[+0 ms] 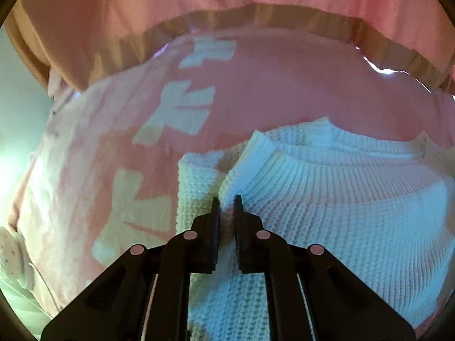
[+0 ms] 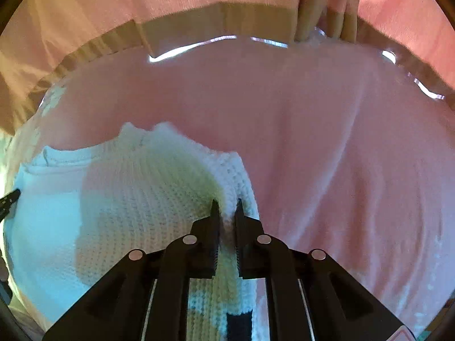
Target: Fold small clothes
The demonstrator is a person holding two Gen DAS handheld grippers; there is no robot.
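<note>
A small white knitted sweater (image 1: 327, 204) lies on a pink cloth surface (image 1: 284, 91), its ribbed collar toward the far side. My left gripper (image 1: 227, 203) is shut on a pinch of the knit at the sweater's left shoulder edge. In the right wrist view the same sweater (image 2: 136, 199) fills the lower left, and my right gripper (image 2: 227, 206) is shut on a fold of knit at its right shoulder edge. A black patch on the knit (image 2: 239, 326) shows beneath that gripper. The tip of the left gripper (image 2: 8, 199) peeks in at the left edge.
The pink cloth carries pale block shapes (image 1: 182, 108) on its left part. A person in a pink top with a tan hem (image 2: 221, 17) stands at the far edge of the surface. A pale round object (image 1: 10, 253) sits at the lower left.
</note>
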